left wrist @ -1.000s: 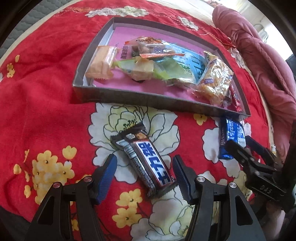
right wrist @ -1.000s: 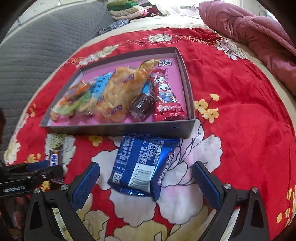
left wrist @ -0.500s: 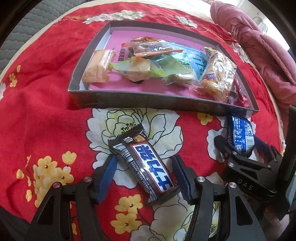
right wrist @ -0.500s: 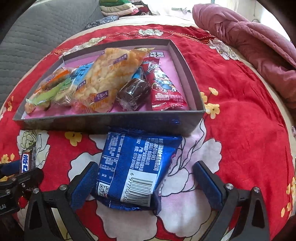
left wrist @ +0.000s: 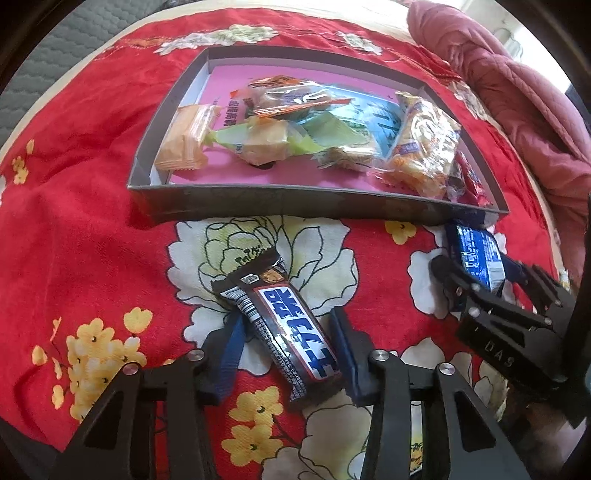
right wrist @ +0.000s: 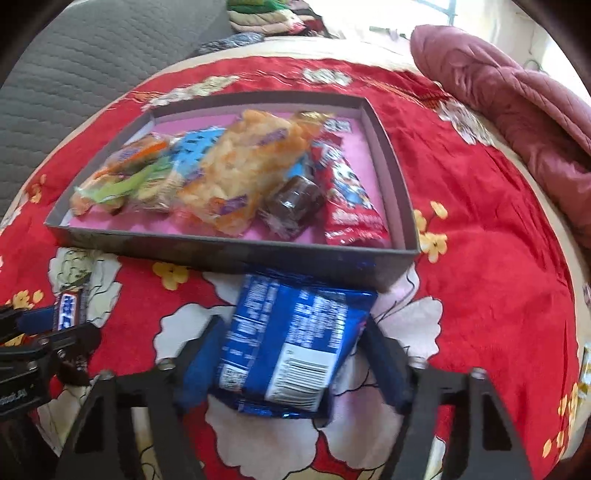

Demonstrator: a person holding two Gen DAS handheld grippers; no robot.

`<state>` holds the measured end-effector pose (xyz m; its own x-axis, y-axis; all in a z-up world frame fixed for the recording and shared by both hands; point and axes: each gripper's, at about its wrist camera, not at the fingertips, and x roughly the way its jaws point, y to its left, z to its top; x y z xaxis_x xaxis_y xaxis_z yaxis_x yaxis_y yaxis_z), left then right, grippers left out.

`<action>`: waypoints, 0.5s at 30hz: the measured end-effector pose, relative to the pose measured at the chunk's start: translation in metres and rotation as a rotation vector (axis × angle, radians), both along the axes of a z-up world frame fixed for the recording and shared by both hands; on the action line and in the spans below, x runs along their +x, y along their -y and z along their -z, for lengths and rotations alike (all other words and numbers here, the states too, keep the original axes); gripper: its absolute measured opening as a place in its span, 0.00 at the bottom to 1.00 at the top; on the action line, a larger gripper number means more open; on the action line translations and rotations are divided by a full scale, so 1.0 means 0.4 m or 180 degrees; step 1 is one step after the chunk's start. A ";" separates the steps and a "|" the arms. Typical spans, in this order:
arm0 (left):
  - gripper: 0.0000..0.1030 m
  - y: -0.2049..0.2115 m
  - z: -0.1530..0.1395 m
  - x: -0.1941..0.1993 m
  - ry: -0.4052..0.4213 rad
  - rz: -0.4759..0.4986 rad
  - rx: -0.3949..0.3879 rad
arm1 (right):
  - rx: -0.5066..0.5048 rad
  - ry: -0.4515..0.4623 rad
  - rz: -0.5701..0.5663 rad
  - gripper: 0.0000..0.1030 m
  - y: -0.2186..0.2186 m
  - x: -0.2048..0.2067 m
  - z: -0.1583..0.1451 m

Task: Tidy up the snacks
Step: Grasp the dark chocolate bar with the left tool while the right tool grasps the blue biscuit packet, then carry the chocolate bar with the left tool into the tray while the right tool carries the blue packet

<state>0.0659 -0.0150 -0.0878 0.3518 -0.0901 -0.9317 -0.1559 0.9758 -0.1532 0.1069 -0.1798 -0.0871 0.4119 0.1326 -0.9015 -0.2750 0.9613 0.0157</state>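
A dark chocolate bar (left wrist: 291, 332) with a blue and white label lies slanted on the red floral cloth. My left gripper (left wrist: 286, 317) straddles it with its jaws closing, and its blue pads touch the wrapper's two long edges. A blue biscuit packet (right wrist: 291, 343) lies just in front of the grey tray (right wrist: 221, 254). My right gripper (right wrist: 293, 325) is closing on it, pads against both sides. The tray (left wrist: 295, 210), pink inside, holds several wrapped snacks. Each wrist view shows the other gripper: the right gripper (left wrist: 476, 266) on the blue packet (left wrist: 476, 251), the left gripper (right wrist: 55, 325) on the bar (right wrist: 68, 306).
A red cloth with flowers (left wrist: 92, 221) covers the bed. A maroon quilt (right wrist: 517, 99) is bunched at the far right. A grey quilted surface (right wrist: 74, 74) lies at the far left, and folded clothes (right wrist: 266, 14) sit behind it.
Both pairs of jaws have narrowed, the left onto the chocolate bar and the right, from wide open, onto the blue packet. Both grippers have come a little closer to their snacks.
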 end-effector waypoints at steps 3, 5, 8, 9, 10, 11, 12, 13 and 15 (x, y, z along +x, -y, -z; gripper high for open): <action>0.42 -0.001 -0.009 -0.003 0.0024 0.0047 -0.0079 | 0.0169 -0.0055 0.0032 0.57 0.017 0.000 -0.009; 0.42 -0.003 -0.017 -0.006 0.0041 0.0052 -0.0117 | 0.0303 -0.0105 0.0057 0.56 0.033 -0.003 -0.017; 0.41 -0.006 -0.032 -0.012 0.0071 0.0055 -0.0183 | 0.0496 -0.0156 0.0064 0.56 0.048 -0.013 -0.029; 0.41 -0.008 -0.041 -0.014 0.0093 0.0057 -0.0191 | 0.0567 -0.0178 0.0054 0.55 0.050 -0.016 -0.034; 0.41 -0.011 -0.050 -0.017 0.0118 0.0050 -0.0199 | 0.0629 -0.0199 0.0039 0.55 0.051 -0.020 -0.038; 0.40 -0.013 -0.058 -0.016 0.0130 0.0045 -0.0206 | 0.0692 -0.0215 0.0025 0.55 0.051 -0.025 -0.044; 0.39 -0.017 -0.069 -0.020 0.0157 0.0033 -0.0221 | 0.0729 -0.0210 0.0015 0.55 0.052 -0.029 -0.049; 0.35 -0.021 -0.078 -0.022 0.0183 0.0024 -0.0231 | 0.0775 -0.0185 -0.0015 0.55 0.049 -0.034 -0.058; 0.32 -0.028 -0.100 -0.023 0.0242 0.0008 -0.0251 | 0.0837 -0.0102 -0.0054 0.55 0.046 -0.038 -0.077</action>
